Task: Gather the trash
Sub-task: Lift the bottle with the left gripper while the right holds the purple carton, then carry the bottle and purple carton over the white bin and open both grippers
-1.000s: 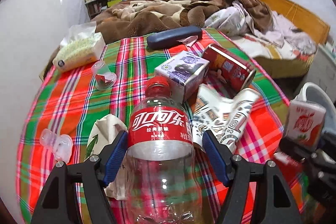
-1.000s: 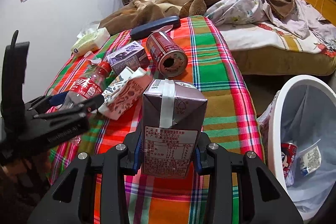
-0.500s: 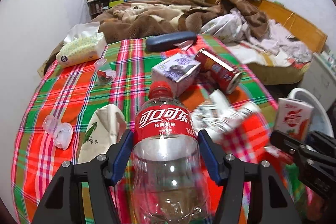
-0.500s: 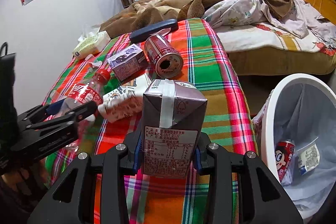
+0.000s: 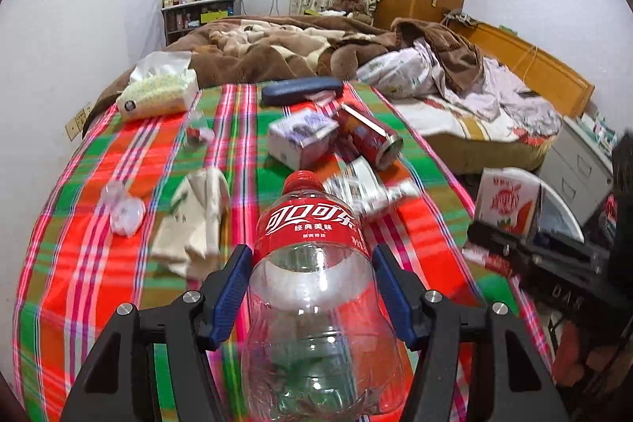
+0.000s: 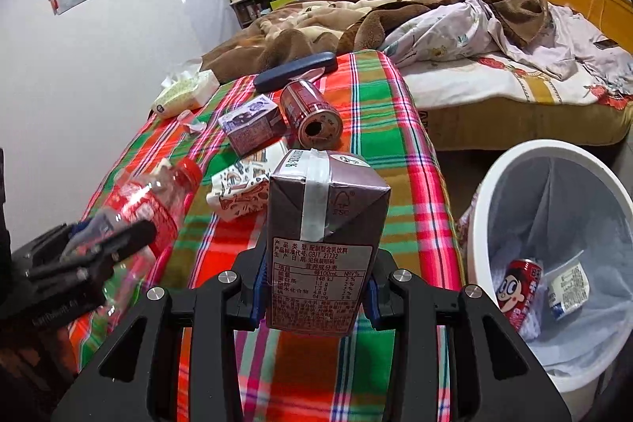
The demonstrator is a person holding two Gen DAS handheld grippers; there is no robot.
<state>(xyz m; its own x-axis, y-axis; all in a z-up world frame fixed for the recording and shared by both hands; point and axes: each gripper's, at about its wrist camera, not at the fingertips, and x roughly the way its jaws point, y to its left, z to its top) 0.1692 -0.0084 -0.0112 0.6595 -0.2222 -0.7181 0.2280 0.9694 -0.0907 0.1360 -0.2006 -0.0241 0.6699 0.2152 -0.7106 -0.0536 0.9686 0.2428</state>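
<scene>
Left claw [image 5: 312, 287] hugs a clear plastic cola bottle with a red label and red cap [image 5: 312, 263]. Its blue pads [image 5: 233, 287] press on both sides of the bottle, after closing in on it a moment ago. The bottle is up off the table with the red and green checked cloth [image 5: 79, 224], cap pointing away.

On the cloth, from left to right, lie a small clear plastic cup on its side [image 5: 122, 212], a crumpled cream paper bag [image 5: 194, 216], a white and purple drink box [image 5: 300, 141], a red drink can on its side [image 5: 372, 137] and a squashed white paper cup with drawings [image 5: 368, 192]. The drink box and the can sit just beside each other. Farther back are a soft pack of tissues [image 5: 158, 93] and a dark blue case [image 5: 300, 89].

Right claw [image 6: 316, 287] is clenched on a brown milk carton with a grey strip on top [image 6: 324, 244]. The carton stands upright in the claw, above the near edge of the table.

To the right, beside the table, is a white trash bin with a pale bag inside [image 6: 490, 192]. A red can with a cartoon face [image 6: 518, 287] and a small white packet [image 6: 567, 291] lie at the bottom.
</scene>
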